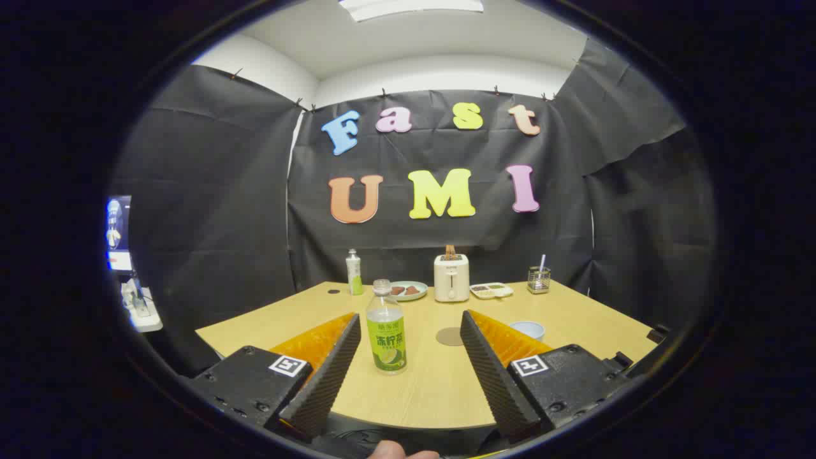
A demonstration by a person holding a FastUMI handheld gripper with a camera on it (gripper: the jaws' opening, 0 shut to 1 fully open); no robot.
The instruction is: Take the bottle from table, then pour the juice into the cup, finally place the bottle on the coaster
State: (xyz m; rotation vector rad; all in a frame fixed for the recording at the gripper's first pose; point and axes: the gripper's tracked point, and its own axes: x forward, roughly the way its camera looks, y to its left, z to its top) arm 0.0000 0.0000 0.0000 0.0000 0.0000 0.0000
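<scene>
A clear plastic bottle (386, 328) with a green label and no cap stands upright on the wooden table (421, 389), just ahead of my fingers and nearer the left one. My gripper (409, 319) is open, with nothing between its fingers. A round brown coaster (451, 336) lies flat on the table beyond the bottle, close to the right finger's tip. A pale blue cup (528, 329) sits to the right of the coaster, partly hidden behind the right finger.
Along the table's far edge stand a small white and green bottle (354, 273), a plate with food (408, 291), a cream toaster (451, 277), a white tray (491, 291) and a wire holder (539, 280). A screen (118, 234) glows off the left.
</scene>
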